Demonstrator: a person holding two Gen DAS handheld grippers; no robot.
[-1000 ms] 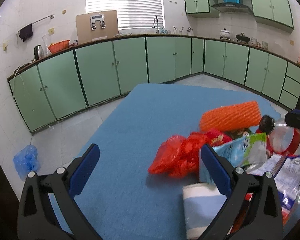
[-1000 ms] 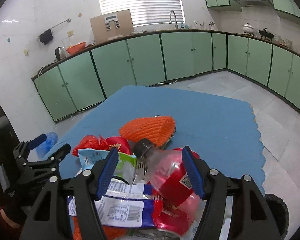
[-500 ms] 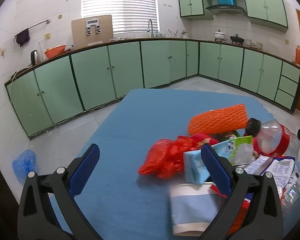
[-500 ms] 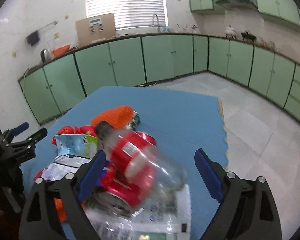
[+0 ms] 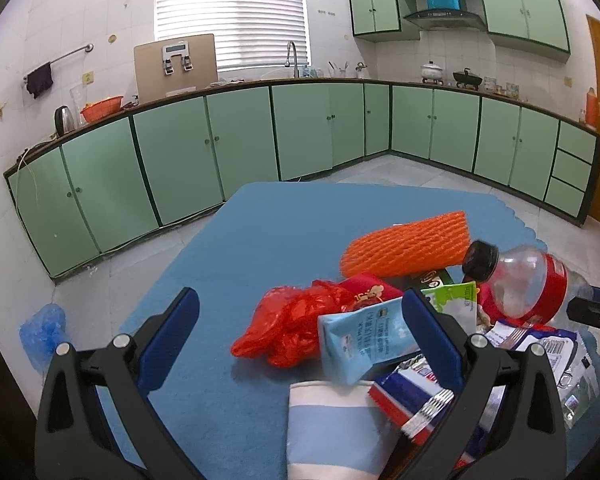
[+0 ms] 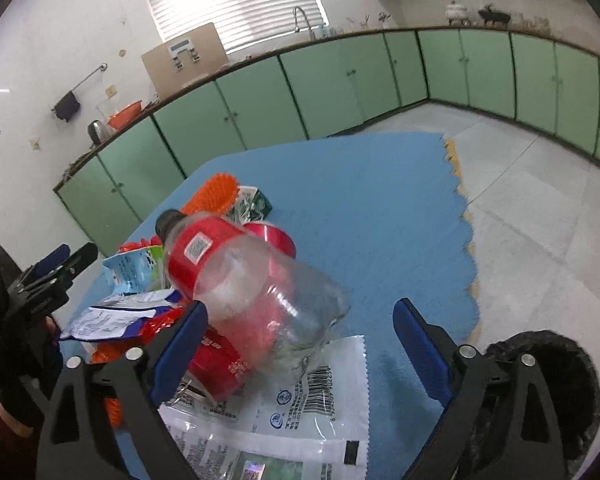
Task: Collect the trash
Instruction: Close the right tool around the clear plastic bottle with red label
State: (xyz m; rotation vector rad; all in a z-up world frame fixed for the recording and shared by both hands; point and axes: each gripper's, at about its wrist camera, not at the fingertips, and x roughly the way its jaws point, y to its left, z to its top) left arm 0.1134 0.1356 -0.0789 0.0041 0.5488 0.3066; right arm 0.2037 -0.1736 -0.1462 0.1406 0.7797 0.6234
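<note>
On a blue foam mat (image 5: 260, 240) laid over a tiled kitchen floor, a heap of trash lies between two hand-held grippers. The right gripper (image 6: 300, 332) has just been spreading its fingers and now stands wide open, with the base of a clear plastic bottle (image 6: 252, 280) with a red label between the pads and leaning against the left one, tilted on top of the heap. The left gripper (image 5: 300, 332) also stands open, gripping nothing; a light blue milk carton (image 5: 364, 336) lies just beside its right pad. An orange foam net (image 5: 408, 248), a red plastic bag (image 5: 292, 328) and printed wrappers (image 6: 300, 412) complete the pile. Green cabinets (image 5: 240, 140) line the walls behind.
</note>
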